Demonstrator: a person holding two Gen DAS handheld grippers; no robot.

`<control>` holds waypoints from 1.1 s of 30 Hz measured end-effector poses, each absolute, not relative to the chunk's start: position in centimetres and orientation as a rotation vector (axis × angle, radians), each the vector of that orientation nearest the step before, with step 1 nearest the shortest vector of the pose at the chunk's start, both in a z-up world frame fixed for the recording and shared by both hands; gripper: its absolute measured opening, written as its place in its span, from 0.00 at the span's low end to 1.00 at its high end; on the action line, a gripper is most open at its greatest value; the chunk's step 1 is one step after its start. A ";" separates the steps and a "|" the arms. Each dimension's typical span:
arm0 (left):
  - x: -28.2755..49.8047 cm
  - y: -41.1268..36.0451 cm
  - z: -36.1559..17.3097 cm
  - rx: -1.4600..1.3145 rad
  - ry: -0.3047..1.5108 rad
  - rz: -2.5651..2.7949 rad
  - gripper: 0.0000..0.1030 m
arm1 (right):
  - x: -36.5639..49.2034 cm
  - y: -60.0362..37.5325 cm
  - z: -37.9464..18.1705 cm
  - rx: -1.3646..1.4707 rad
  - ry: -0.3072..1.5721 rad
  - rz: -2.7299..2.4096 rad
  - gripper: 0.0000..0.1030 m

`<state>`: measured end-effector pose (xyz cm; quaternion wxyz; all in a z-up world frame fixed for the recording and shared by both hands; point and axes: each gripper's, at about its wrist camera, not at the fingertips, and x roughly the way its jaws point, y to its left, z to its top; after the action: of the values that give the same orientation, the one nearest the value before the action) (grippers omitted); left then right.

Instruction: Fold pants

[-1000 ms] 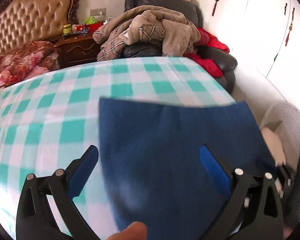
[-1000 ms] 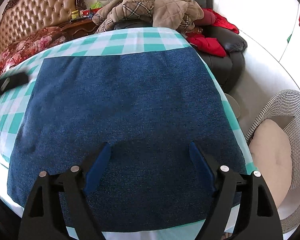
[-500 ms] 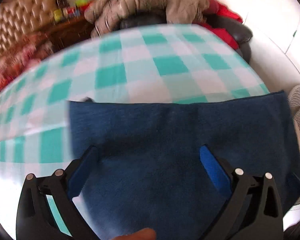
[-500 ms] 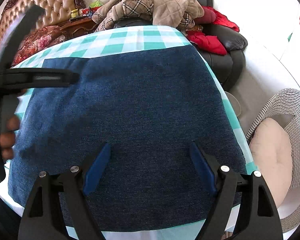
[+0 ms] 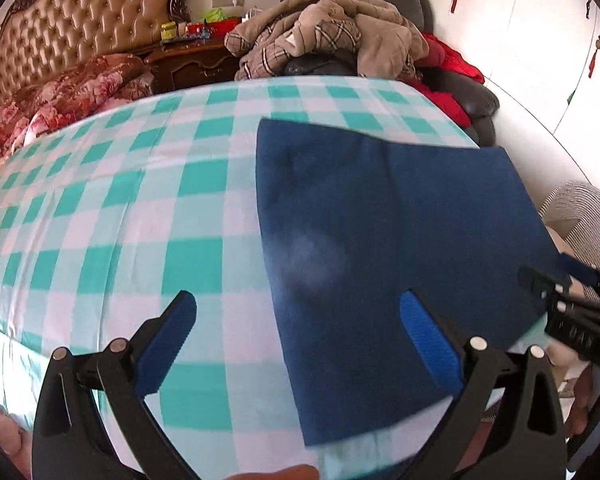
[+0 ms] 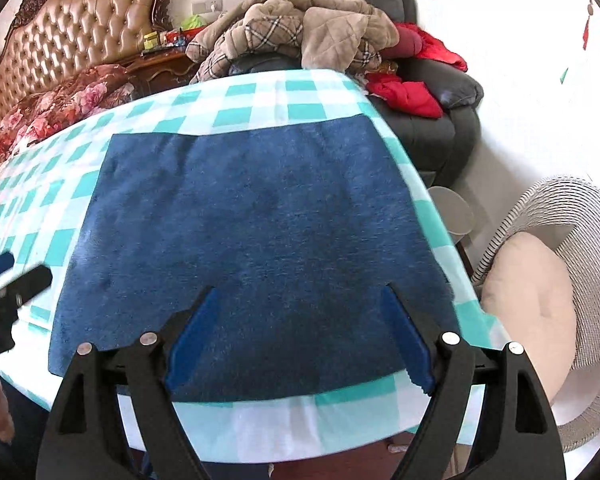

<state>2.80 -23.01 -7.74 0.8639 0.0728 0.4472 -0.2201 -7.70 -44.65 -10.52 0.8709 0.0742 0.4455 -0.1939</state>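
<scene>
Your folded pants lie flat as a dark blue rectangle on the table, which is covered in a teal-and-white checked cloth. They sit toward the table's right end and near edge, with one side running close along the right edge.

Your right gripper hovers above the near part of the pants with its jaws spread wide and nothing between the blue pads; the fabric below lies undisturbed. Your left gripper hangs over the pants' left edge, one finger above bare checked cloth and the other above the denim. Its jaws are also wide apart and hold nothing. In the left wrist view your right gripper shows at the far right edge, beside the pants' right side; in the right wrist view your left gripper shows at the left edge.

Behind the table stand a sofa heaped with clothes and a bed with a tufted headboard. A wicker chair stands at the right.
</scene>
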 end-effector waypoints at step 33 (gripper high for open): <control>0.6 -24.0 -5.9 0.139 0.899 -0.541 0.99 | -8.9 -44.9 -9.9 0.169 0.933 -0.428 0.77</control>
<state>0.58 -24.00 -5.89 0.8633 0.0661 0.4287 -0.2579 -8.87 -44.89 -9.87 0.8678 0.0810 0.4457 -0.2043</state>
